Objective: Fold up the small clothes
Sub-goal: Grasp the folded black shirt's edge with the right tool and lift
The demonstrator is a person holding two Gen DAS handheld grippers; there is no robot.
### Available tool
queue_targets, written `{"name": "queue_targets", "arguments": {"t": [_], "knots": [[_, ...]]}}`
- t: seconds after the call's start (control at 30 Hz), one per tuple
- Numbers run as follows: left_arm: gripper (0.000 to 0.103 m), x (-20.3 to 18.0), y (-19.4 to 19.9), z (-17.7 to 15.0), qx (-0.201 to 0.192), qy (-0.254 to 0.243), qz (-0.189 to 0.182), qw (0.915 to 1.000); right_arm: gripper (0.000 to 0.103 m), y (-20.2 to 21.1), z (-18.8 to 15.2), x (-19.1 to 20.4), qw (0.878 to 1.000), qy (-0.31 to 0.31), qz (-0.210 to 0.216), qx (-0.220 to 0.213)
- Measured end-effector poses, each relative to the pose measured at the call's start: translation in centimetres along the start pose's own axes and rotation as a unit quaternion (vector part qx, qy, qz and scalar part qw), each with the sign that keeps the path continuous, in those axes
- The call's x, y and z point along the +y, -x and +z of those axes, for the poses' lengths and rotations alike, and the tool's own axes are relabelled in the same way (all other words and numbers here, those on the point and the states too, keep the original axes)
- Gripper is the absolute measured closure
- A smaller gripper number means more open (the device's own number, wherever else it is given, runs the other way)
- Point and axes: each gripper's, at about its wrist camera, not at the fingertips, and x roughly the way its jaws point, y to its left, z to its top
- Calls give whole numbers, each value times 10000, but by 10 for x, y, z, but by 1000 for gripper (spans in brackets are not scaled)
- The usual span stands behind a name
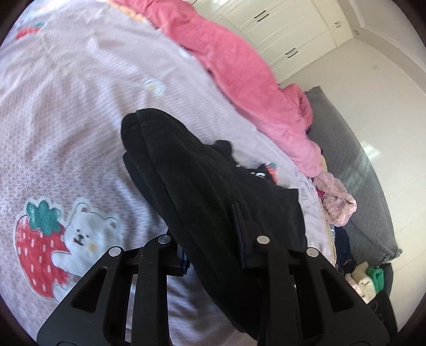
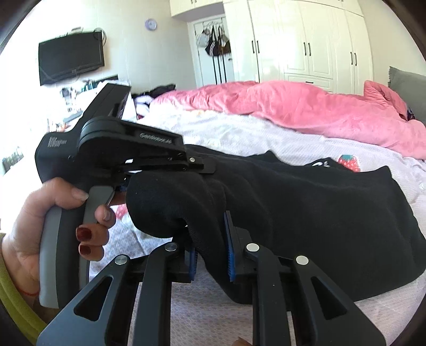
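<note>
Left wrist view looks down on one black garment [image 1: 202, 186], bunched and raised off a pale lilac bedsheet [image 1: 80, 119]. The left gripper [image 1: 213, 255] has its two jaws closed on a fold of the black cloth, which hides most of both pads. This view alone shows the sheet's print from above: one strawberry-and-bear picture [image 1: 61, 244] near the gripper, one small white flower [image 1: 154, 86] further up, and a second strawberry at the top edge, blurred. It also shows one grey cover [image 1: 346, 159] along the far side of the bed and a heap of small clothes [image 1: 338, 205] at the sheet's edge; how many pieces cannot be told.

Right wrist view shows what the other cannot: the left gripper [image 2: 205, 167] seen from the side, pinched flat on the garment's upper edge, with one hand [image 2: 53, 221] wrapped round its grey handle. The black garment [image 2: 319, 213] stretches from that gripper down to the right gripper [image 2: 210, 255], whose two blue pads [image 2: 229, 250] squeeze a fold of cloth between them. The rest of the garment lies across the bedsheet [image 2: 239, 127].

Both views share one pink quilt [image 2: 293, 106] and the white wardrobe [image 2: 306, 40]. Only the right view has one dark wall screen [image 2: 70, 57], one round wall clock [image 2: 151, 24] and bags hanging on a door [image 2: 215, 42].
</note>
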Motion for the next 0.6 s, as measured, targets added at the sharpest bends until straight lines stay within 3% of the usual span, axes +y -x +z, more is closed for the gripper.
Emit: {"name": "queue_targets", "arguments": {"t": [0.3, 0.6], "knots": [[86, -58, -5, -12, -152, -279, -22, 9995, 90, 39, 13, -46, 9990, -361, -29, -271], [86, -144, -51, -11, 45, -643, 136, 9978, 90, 75, 18, -117, 9947, -930, -114, -431]]}}
